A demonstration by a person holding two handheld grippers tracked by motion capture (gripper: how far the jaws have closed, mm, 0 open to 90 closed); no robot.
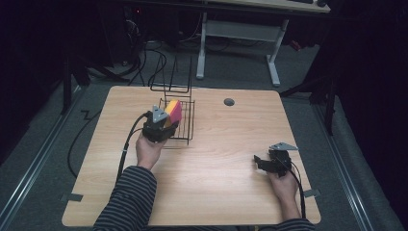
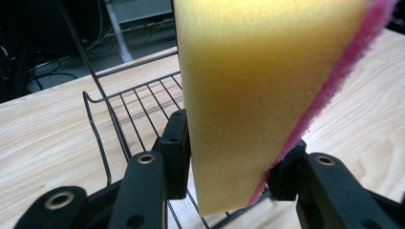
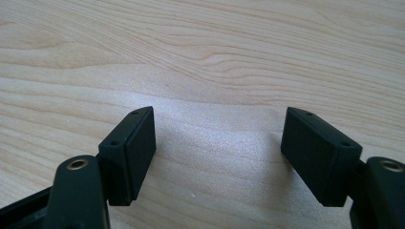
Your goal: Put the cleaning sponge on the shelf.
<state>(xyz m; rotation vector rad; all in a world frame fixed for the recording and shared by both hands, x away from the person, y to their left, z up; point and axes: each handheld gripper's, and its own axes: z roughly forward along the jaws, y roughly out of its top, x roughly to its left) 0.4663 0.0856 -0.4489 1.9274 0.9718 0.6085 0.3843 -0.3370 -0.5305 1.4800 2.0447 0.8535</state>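
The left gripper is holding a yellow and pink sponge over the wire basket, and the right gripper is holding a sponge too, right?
Not quite. The left gripper does hold the yellow and pink sponge over the wire basket, but the right gripper holds nothing. The right gripper view shows its fingers spread open with bare wooden table between them.

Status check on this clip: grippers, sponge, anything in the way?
Left gripper shut on sponge, held above the wire rack. Right gripper open, over bare table. Nothing between sponge and rack.
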